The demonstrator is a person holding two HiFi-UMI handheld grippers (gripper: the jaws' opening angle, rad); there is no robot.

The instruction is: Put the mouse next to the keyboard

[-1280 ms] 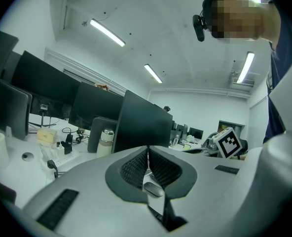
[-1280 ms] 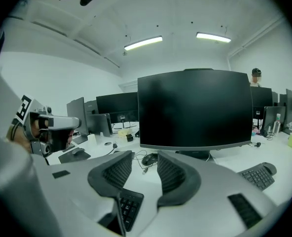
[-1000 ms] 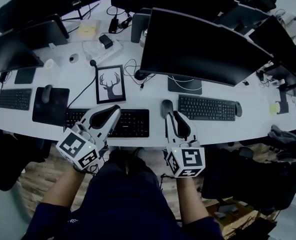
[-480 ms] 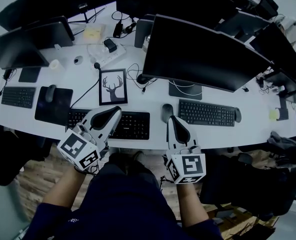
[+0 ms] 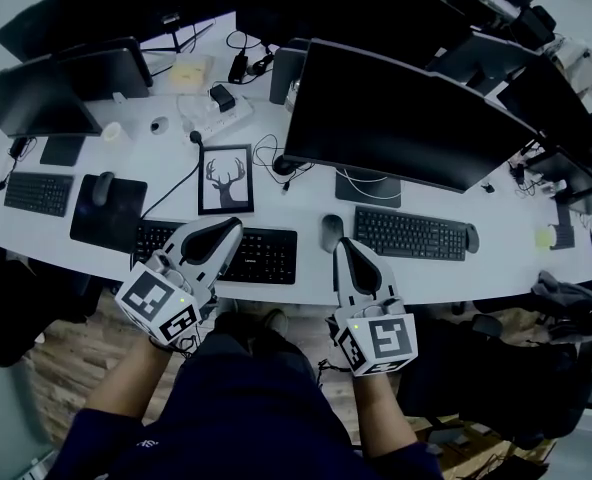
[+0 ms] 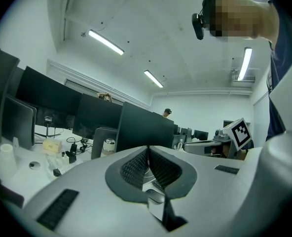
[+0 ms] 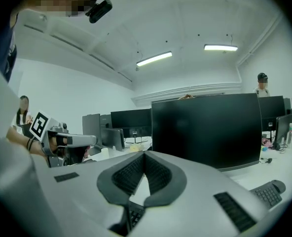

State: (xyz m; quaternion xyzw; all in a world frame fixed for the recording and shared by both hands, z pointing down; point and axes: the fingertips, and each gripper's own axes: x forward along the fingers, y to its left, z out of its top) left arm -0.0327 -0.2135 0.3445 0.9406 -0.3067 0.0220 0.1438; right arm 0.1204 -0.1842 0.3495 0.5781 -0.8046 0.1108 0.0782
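The dark mouse (image 5: 331,232) lies on the white desk (image 5: 306,193), just off the left end of the black keyboard (image 5: 408,234). My right gripper (image 5: 342,243) (image 7: 145,153) hovers just short of the mouse on my side. It is shut with nothing between its pads and is not touching the mouse. My left gripper (image 5: 231,226) (image 6: 147,148) hangs over a second black keyboard (image 5: 266,253) at the desk's front edge, also shut and empty.
A large monitor (image 5: 406,118) stands behind the keyboard. A framed deer picture (image 5: 225,179) lies left of centre, with cables and a power strip (image 5: 211,108) behind it. Far left are a mouse pad (image 5: 106,213) with another mouse (image 5: 100,188), a small keyboard (image 5: 36,193) and more monitors.
My right gripper has drawn back from beside the mouse toward me and risen, and its jaws have closed empty. The mouse stays by the keyboard. My left gripper has barely moved.
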